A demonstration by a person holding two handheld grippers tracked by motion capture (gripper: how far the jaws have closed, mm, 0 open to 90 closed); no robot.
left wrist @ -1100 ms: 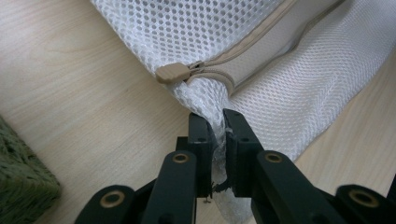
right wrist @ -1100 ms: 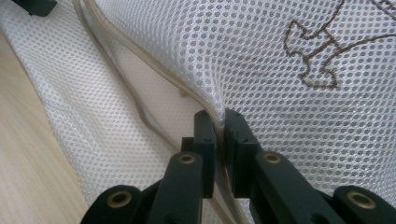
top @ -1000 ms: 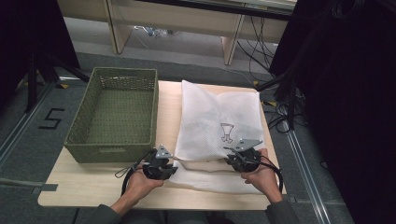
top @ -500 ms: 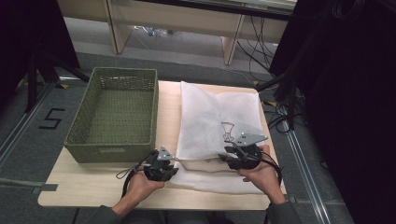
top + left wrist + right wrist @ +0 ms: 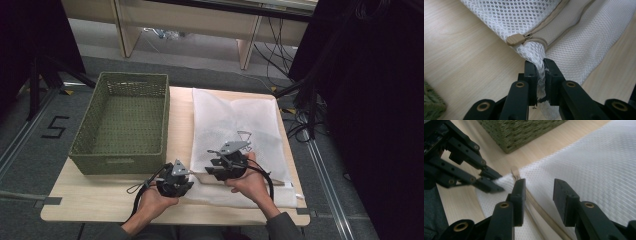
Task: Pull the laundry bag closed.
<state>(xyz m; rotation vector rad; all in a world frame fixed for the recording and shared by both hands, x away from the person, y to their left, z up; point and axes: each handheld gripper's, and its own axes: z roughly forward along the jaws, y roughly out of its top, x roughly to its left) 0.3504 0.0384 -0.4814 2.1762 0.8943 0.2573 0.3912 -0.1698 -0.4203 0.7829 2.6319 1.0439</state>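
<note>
A tall-walled green woven basket [image 5: 122,122] blocks the table's left half. A flat white mesh laundry bag [image 5: 235,120] covers the right half and offers no barrier. Bare light wooden tabletop [image 5: 90,200] lies open along the near-left edge.

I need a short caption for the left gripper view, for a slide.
Left gripper pinches the corner of the white mesh bag beside its beige zipper pull.

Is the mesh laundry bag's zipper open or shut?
Shut, it seems: the zipper pull sits at the corner end of the mesh laundry bag, teeth closed along the visible stretch; the far end isn't readable.
</note>
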